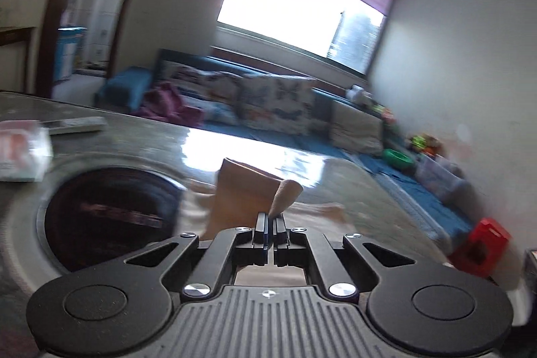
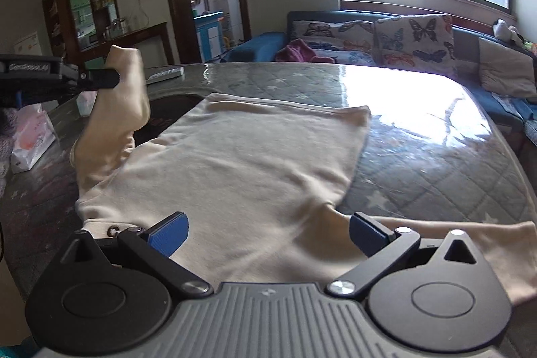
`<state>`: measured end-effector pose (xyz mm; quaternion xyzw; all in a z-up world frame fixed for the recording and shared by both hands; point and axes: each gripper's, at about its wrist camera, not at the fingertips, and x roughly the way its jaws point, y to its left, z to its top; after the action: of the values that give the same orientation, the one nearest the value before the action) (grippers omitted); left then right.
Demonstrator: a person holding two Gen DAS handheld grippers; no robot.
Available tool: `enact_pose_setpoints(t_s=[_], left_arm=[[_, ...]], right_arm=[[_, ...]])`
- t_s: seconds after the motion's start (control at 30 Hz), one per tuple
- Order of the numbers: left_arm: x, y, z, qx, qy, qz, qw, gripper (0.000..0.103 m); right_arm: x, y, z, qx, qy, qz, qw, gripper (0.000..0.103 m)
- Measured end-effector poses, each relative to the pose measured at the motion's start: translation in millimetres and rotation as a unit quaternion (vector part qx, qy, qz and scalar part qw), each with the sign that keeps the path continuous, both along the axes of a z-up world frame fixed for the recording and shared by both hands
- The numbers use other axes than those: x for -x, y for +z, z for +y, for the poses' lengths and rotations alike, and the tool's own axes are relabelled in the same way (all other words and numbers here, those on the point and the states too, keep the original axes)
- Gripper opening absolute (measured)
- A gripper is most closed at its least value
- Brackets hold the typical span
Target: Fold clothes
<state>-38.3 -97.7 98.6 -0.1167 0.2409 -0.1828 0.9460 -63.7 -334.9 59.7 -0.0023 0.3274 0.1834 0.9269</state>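
Observation:
A cream long-sleeved top (image 2: 241, 163) lies spread on the glass-covered table (image 2: 419, 156). My left gripper (image 1: 270, 220) is shut on the top's left sleeve (image 1: 248, 193) and holds it lifted above the table. It also shows in the right wrist view (image 2: 114, 78) with the sleeve (image 2: 117, 116) hanging from it. My right gripper (image 2: 268, 232) is open, low over the near edge of the top, its blue pads (image 2: 171, 232) on either side of the cloth. The right sleeve (image 2: 486, 244) lies flat to the right.
A dark round inset (image 1: 107, 217) sits in the table at the left. A remote (image 1: 74, 124) and a packet (image 1: 20, 153) lie at the far left. A blue sofa (image 2: 386, 39) with butterfly cushions stands behind the table, under the window. A plastic bag (image 2: 30, 140) is at the left.

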Motion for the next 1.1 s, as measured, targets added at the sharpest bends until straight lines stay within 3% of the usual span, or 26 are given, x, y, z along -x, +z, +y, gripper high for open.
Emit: enact_pose_setpoints(t_s=[0.17, 0.3, 0.47, 0.53, 0.6, 0.73, 0.83, 0.97, 1.1], left_arm=[[4, -12, -42, -0.015, -0.085, 0.006, 0.9962, 0.003], [13, -33, -66, -0.037, -0.149, 0.03, 0.9876, 0.007], [30, -49, -61, -0.058, -0.185, 0.041, 0.9802, 0.012], [34, -45, -48, -0.059, -0.175, 0.036, 0.9822, 0.029], [37, -42, -34, -0.06, -0.163, 0.031, 0.9843, 0.035], [41, -42, -1, -0.072, -0.123, 0.027, 0.9894, 0.036], [42, -47, 24, -0.094, -0.082, 0.029, 0.9917, 0.036], [48, -55, 48, -0.132, -0.045, 0.031, 0.9897, 0.036], [54, -62, 61, -0.14, -0.04, 0.04, 0.9885, 0.036]], right_arm=[[5, -1, -26, -0.03, -0.03, 0.012, 0.999, 0.103], [9, -3, -41, -0.052, -0.052, 0.02, 0.997, 0.103], [8, -1, -40, -0.068, -0.047, 0.025, 0.996, 0.103], [5, 1, -33, -0.071, -0.04, 0.023, 0.996, 0.103], [1, 2, -24, -0.075, -0.033, 0.022, 0.996, 0.103], [-3, 3, -6, -0.076, -0.01, 0.028, 0.997, 0.101], [-6, 0, 4, -0.066, -0.003, 0.037, 0.997, 0.09], [-11, -6, 11, -0.06, 0.003, 0.058, 0.997, 0.067], [-12, -8, 15, -0.052, 0.007, 0.07, 0.996, 0.06]])
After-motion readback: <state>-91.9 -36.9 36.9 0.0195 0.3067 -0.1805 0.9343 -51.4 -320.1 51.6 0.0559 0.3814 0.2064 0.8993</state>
